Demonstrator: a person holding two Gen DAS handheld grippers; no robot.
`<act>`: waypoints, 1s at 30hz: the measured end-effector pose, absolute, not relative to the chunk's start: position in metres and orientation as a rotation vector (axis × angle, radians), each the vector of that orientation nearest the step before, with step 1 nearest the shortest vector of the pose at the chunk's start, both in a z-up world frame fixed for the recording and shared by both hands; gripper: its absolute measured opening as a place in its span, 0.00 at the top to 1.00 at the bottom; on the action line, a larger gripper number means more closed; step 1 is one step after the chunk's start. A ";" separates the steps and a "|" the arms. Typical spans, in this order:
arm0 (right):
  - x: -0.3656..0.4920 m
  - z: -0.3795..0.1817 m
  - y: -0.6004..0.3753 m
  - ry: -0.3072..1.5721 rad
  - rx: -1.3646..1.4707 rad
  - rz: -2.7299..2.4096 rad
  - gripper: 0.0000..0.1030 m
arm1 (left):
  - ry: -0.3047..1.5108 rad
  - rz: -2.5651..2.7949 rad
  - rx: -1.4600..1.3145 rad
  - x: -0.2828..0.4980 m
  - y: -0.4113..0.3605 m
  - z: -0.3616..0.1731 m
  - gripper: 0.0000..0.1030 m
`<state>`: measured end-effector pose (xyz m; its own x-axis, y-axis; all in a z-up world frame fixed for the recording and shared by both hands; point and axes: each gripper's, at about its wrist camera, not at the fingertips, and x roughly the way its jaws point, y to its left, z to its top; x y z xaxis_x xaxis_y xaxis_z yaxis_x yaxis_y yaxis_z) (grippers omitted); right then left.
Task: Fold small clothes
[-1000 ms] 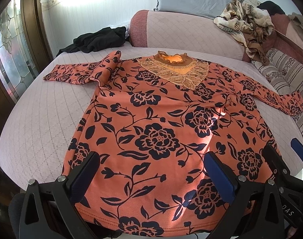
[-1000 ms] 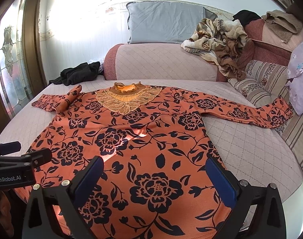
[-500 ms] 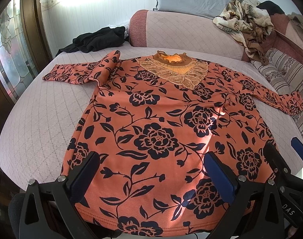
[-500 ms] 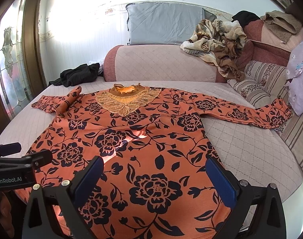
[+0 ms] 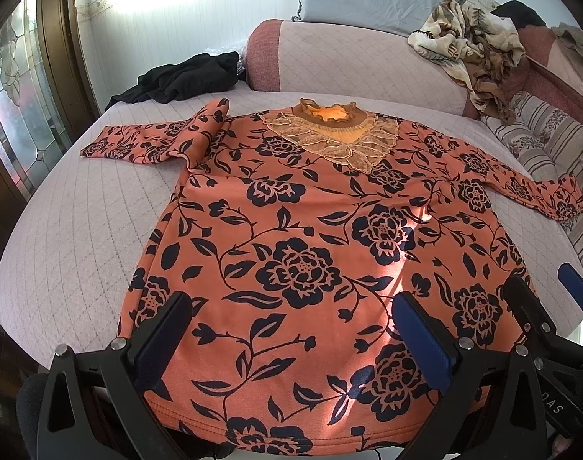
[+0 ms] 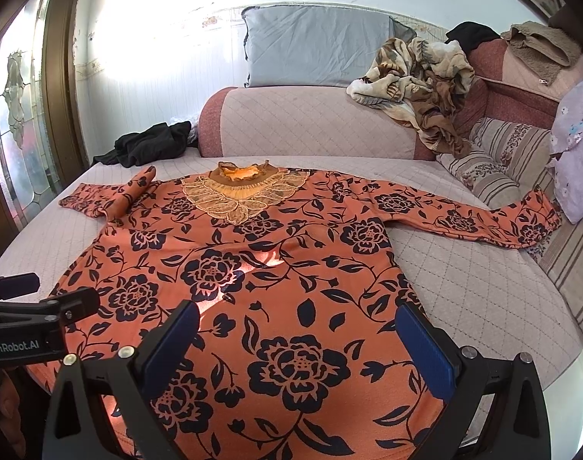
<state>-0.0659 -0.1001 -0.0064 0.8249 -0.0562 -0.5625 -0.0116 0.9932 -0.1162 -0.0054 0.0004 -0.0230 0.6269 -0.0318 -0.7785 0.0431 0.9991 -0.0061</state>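
Right gripper (image 6: 295, 345) hovers wide apart over the flat orange floral top (image 6: 261, 276).

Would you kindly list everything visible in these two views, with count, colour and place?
Floral top: one, orange with black flowers, spread flat on the bed, front up, sleeves out to the sides.
Bed: one, pale pink quilted cover, under the top.
Black garment: one, crumpled at the far left corner of the bed.
Bolster: one, pink with red ends, along the head of the bed.
Grey pillow: one, against the wall behind the bolster.
Patterned blanket: one, beige and brown, heaped at the right.
Striped cushion: one, at the right edge.
Left tongs: black with blue pads, open, above the hem.
Right tongs: same, open, above the hem.
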 end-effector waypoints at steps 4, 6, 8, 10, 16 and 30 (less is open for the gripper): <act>-0.066 -0.007 -0.099 0.599 -0.118 -0.025 0.00 | 0.894 -0.044 0.014 -0.005 0.000 -0.023 0.00; -0.066 -0.007 -0.099 0.598 -0.119 -0.026 0.00 | 0.894 -0.044 0.012 -0.006 0.001 -0.022 0.00; -0.066 -0.007 -0.100 0.597 -0.118 -0.028 0.00 | 0.892 -0.043 0.013 -0.005 0.001 -0.023 0.00; -0.066 -0.006 -0.100 0.594 -0.116 -0.031 0.00 | 0.893 -0.042 0.011 -0.005 0.001 -0.023 0.00; -0.067 -0.006 -0.101 0.592 -0.116 -0.034 0.00 | 0.897 -0.045 0.011 -0.006 0.001 -0.026 0.00; -0.067 -0.006 -0.101 0.590 -0.117 -0.035 0.00 | 0.893 -0.046 0.013 -0.007 0.000 -0.023 0.00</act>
<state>-0.0669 -0.1012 -0.0059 0.8307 -0.0666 -0.5527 -0.0004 0.9927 -0.1203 -0.0068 0.0004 -0.0234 0.6262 -0.0349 -0.7789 0.0457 0.9989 -0.0080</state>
